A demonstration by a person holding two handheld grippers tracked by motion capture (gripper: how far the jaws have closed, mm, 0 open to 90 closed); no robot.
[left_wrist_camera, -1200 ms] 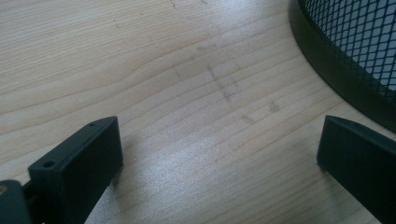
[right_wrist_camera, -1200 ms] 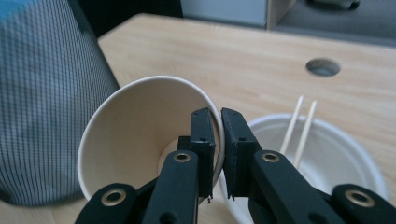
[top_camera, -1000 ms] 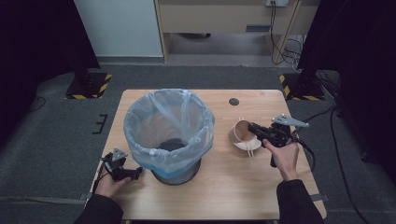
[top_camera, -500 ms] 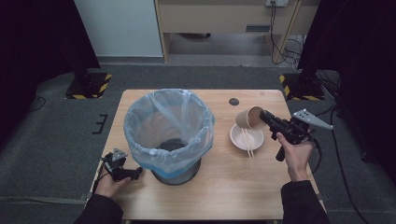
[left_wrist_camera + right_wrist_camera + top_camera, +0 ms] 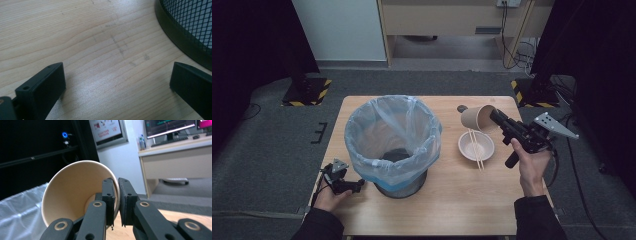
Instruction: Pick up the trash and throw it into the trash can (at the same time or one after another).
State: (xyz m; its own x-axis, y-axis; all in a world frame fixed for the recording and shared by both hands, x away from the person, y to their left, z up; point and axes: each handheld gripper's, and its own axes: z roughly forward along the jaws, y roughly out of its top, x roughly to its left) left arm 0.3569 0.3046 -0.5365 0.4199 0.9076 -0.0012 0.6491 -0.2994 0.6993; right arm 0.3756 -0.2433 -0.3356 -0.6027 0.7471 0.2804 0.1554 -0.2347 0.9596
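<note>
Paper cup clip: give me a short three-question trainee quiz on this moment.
1. True or false: the right gripper pinches the rim of the paper cup, one finger inside it.
2. What lies across the white bowl? A) a spoon B) chopsticks C) a lid
3. Are the left gripper fingers open or shut, and on what side of the bin does it rest?

Key: 1 true. 2 B, the chopsticks. 3 Open, holding nothing; on the table at the bin's near left.
</note>
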